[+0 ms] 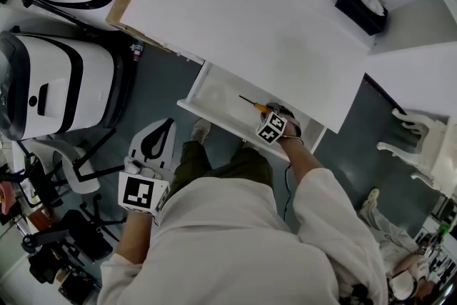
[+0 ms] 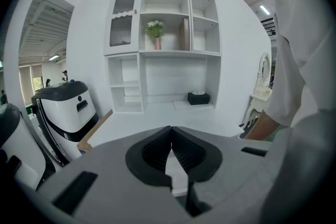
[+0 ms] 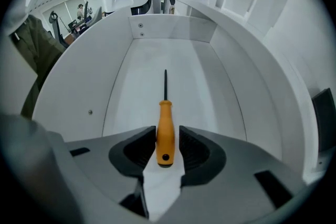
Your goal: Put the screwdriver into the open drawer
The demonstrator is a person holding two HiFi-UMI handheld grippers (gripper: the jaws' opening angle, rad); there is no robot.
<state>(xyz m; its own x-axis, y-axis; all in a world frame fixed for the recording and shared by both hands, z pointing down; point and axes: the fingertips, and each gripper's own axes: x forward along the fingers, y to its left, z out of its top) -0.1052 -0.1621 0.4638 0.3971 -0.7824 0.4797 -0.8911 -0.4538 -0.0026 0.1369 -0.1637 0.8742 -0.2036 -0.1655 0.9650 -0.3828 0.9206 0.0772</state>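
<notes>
The screwdriver (image 1: 255, 105), with an orange handle and a thin dark shaft, lies inside the open white drawer (image 1: 214, 114) under the desk. In the right gripper view the screwdriver (image 3: 165, 128) points away along the floor of the drawer (image 3: 173, 29). Its handle sits between the jaws of my right gripper (image 3: 168, 139), with a thin gap at each pad, so the gripper is open. In the head view the right gripper (image 1: 271, 114) points steeply down into the drawer. My left gripper (image 1: 158, 138) hangs left of the drawer, away from it. Its jaws (image 2: 171, 131) are shut on nothing.
The white desk top (image 1: 271, 25) carries a black tissue box (image 1: 362, 7) at the far right. Two white-and-black machines (image 1: 50, 82) stand at the left. A white ornate chair (image 1: 421, 146) is at the right. A white shelf unit (image 2: 163, 44) rises behind the desk.
</notes>
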